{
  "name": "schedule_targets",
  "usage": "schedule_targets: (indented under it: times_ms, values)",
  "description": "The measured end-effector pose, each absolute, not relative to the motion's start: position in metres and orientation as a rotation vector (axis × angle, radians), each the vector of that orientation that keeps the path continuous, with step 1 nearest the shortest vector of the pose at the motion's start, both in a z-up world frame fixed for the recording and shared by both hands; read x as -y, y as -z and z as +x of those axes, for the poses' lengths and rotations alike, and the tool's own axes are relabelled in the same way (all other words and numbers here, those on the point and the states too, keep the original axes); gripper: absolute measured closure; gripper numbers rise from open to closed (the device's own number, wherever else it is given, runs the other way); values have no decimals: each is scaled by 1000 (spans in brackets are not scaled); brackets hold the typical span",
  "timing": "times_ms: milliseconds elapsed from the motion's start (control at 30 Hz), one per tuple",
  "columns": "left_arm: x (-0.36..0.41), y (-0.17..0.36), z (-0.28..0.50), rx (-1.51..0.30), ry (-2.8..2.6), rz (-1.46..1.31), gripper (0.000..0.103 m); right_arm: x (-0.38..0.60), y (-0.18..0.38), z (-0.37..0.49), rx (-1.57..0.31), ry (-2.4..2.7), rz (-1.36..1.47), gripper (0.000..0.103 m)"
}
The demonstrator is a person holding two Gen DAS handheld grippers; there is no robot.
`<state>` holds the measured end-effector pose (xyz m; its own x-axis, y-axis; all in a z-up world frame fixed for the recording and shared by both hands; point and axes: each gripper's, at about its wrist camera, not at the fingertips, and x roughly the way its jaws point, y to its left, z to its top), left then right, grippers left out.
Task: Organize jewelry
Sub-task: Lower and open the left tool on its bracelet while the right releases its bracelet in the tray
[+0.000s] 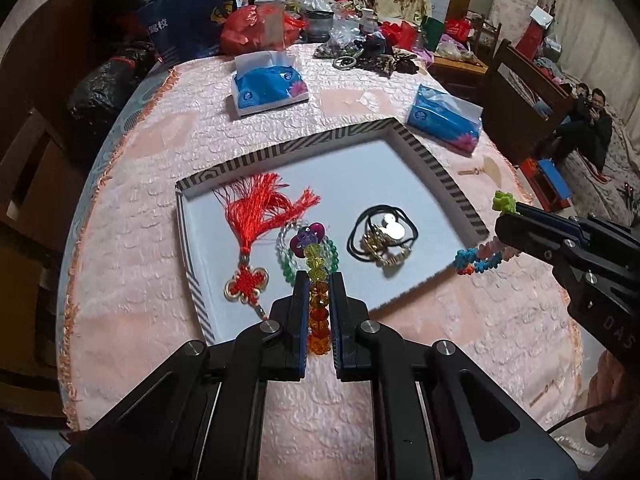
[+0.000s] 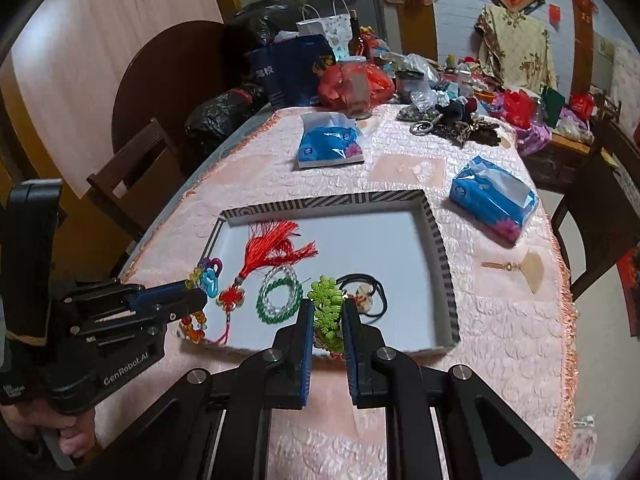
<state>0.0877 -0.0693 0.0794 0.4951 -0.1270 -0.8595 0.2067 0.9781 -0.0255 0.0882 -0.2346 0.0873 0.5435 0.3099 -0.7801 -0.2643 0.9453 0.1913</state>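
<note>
Landmark: tray (image 1: 436, 168), shallow, white floor, striped rim, on pink tablecloth (image 1: 132, 248).

L gripper (image 1: 319, 280): jaws closed on bead strand (image 1: 318, 280) – amber/orange/yellow/green crystals, purple charm at top end. Strand runs lengthwise between pads, held over tray's near edge, left half. Right wrist view shows same unit (image 2: 202, 300) at tray's near-left corner, strand looped out either side of fingers.

R gripper (image 2: 327, 316): jaws closed on green bead bracelet (image 2: 328, 308); pads pressing both sides. Held above tray's near edge, approx. mid-span. Left wrist view shows R gripper (image 1: 505, 222) just off tray's right rim; a blue/pink beaded section (image 1: 480, 258) hangs below jaws, green bit above.

Inside tray, resting on floor:
- red tassel w/ knot (image 1: 250, 236), left part.
- clear/green bead bracelet (image 2: 279, 294), next to tassel, toward centre.
- black hair ties w/ gold charms (image 1: 382, 236), right of centre.

Outside tray:
- tissue pack (image 1: 270, 84) beyond far rim, well apart.
- 2nd tissue pack (image 2: 494, 198) off far-right corner.
- fan pendant (image 2: 528, 274) on cloth, right of tray.
</note>
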Motion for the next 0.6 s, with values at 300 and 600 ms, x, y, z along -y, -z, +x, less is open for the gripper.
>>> schedule_targets:
  times_ms: [300, 600]
  values:
    - [68, -50, 140, -1071, 177, 58, 95, 240, -58, 137, -993, -337, 132, 90]
    - [59, 1, 186, -1168, 121, 30, 95, 230, -8, 172, -1085, -350, 157, 90]
